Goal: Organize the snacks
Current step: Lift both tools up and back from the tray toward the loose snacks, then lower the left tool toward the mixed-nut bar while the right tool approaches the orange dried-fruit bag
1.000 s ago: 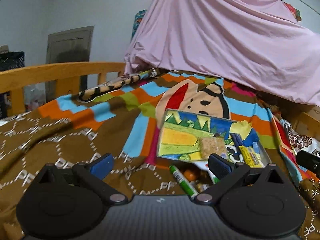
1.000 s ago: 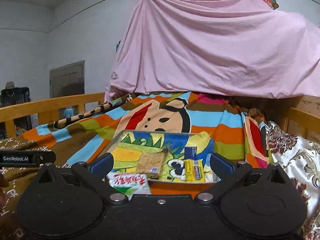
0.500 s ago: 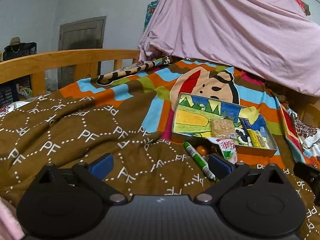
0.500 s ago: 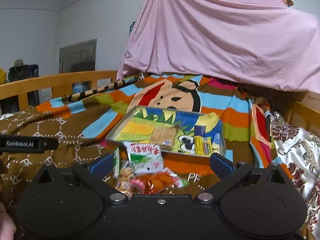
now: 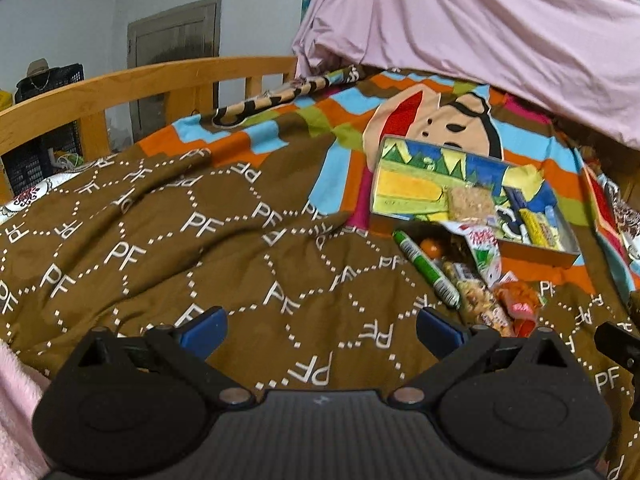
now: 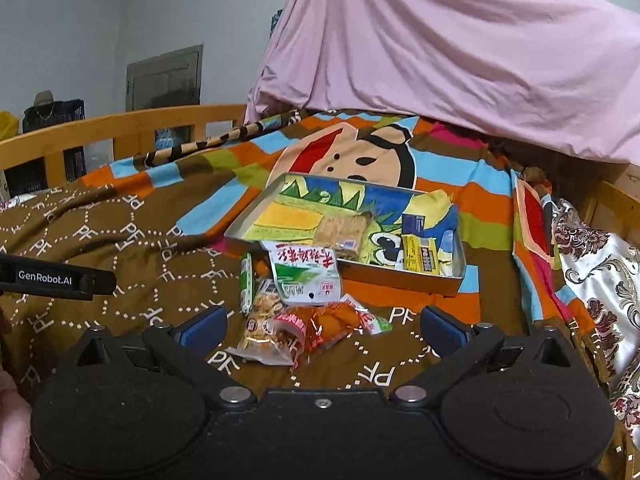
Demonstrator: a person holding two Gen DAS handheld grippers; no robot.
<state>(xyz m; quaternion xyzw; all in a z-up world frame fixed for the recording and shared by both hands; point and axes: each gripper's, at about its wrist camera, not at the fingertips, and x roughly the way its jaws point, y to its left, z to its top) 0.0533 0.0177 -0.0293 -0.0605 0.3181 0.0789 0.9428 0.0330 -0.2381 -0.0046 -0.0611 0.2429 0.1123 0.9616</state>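
A shallow metal tin [image 6: 416,280] [image 5: 532,250] with a colourful cartoon floor lies on the bed, holding a brown cracker pack [image 6: 344,232] and yellow bars [image 6: 420,256]. In front of it is a loose pile: a white-and-green packet [image 6: 304,276] [image 5: 486,252], a green stick pack [image 5: 426,270] [image 6: 246,284], a nut bag [image 6: 264,332] and an orange wrapper [image 6: 332,322] [image 5: 518,304]. My right gripper [image 6: 322,326] is open just before the pile. My left gripper [image 5: 320,326] is open over bare brown blanket, left of the pile. Neither holds anything.
A brown patterned blanket [image 5: 160,240] and a striped cartoon blanket [image 6: 440,152] cover the bed. A wooden rail [image 5: 140,88] runs along the left side. Pink cloth [image 6: 440,40] hangs behind. A floral cushion [image 6: 600,264] lies at the right.
Both grippers have tilted down and drawn back, so the snack pile in front of the tin has come into view. Both stayed open and nothing was picked up.
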